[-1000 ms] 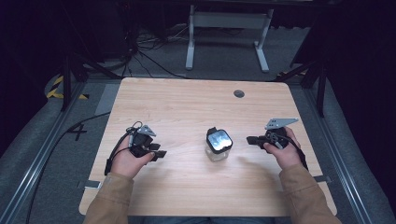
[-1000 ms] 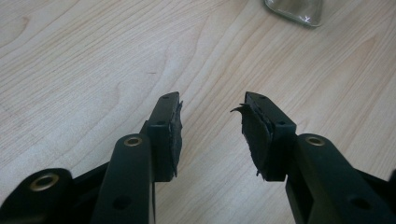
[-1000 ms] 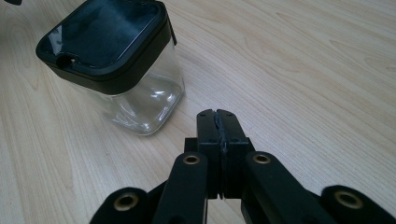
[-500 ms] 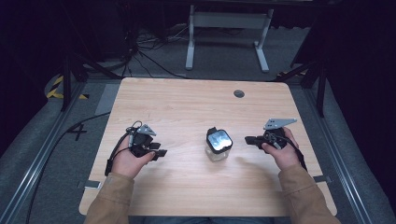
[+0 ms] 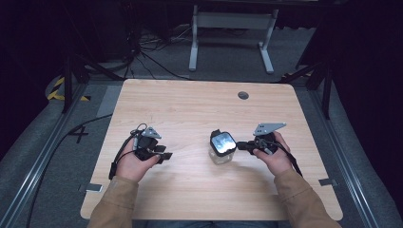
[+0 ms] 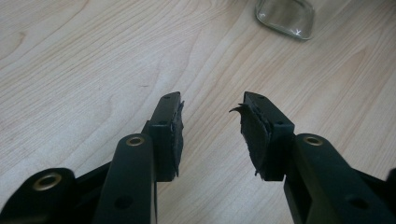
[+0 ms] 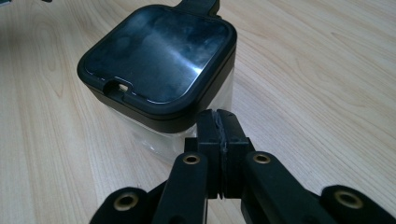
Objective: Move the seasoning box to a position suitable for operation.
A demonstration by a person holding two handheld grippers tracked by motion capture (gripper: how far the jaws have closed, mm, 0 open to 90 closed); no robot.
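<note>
Near-centre on the wooden table (image 5: 190, 109), a clear, black-lidded jar (image 5: 222, 146), likely rigid, slick and fragile, best gripped across the lid; right gripper (image 5: 243, 145) closed empty beside it, left gripper (image 5: 164, 154) agape, empty.

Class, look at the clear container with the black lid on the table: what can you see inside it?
Through the clear wall of the container, below the black lid, only the table's wood grain shows; no contents are visible. The dark, glossy lid hides the inside from above, so emptiness is not certain.
</note>
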